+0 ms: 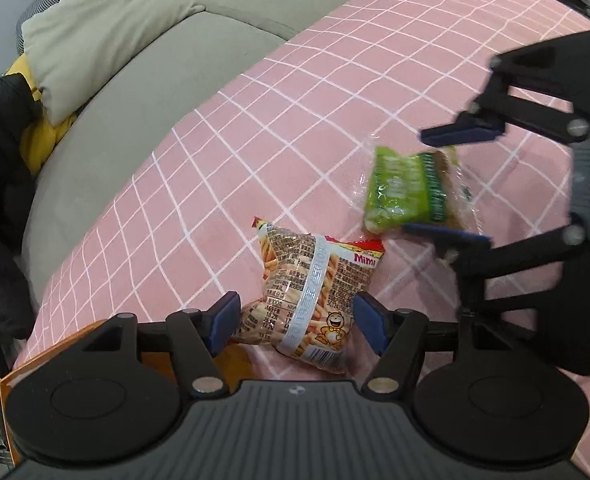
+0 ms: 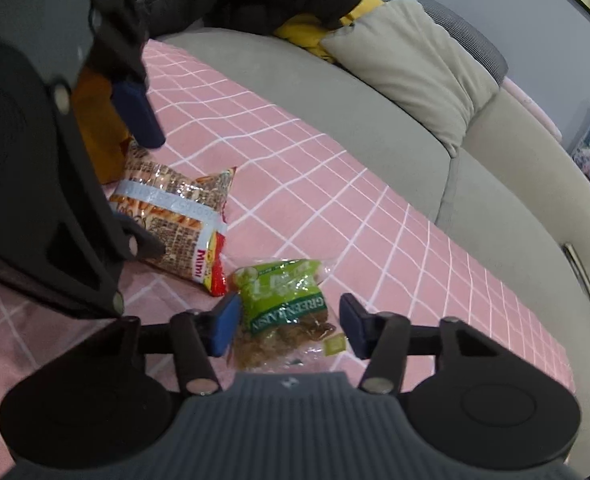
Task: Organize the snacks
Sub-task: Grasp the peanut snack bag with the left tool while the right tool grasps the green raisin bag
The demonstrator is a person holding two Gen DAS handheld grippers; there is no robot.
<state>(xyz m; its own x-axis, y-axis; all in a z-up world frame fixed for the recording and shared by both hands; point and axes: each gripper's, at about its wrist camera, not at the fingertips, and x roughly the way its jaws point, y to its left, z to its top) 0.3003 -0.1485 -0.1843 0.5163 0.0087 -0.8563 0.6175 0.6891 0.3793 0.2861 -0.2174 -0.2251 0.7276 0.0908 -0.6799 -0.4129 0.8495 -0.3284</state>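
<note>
A Mimi snack bag [image 1: 313,292] with a pale band lies on the pink checked cloth [image 1: 335,100]. My left gripper [image 1: 297,322] is open, its blue pads on either side of the bag's near end. A green raisin bag [image 2: 285,312] lies to its right. My right gripper [image 2: 289,326] is open around the raisin bag, the left pad touching it. In the left wrist view the right gripper [image 1: 447,184] straddles the raisin bag [image 1: 409,190]. In the right wrist view the left gripper [image 2: 143,184] stands over the Mimi bag [image 2: 179,218].
An orange box [image 1: 27,372] sits at the cloth's near left edge, also in the right wrist view [image 2: 99,128]. A grey sofa [image 1: 107,120] curves behind, with a beige cushion [image 1: 107,28] and a black and yellow jacket [image 1: 3,160].
</note>
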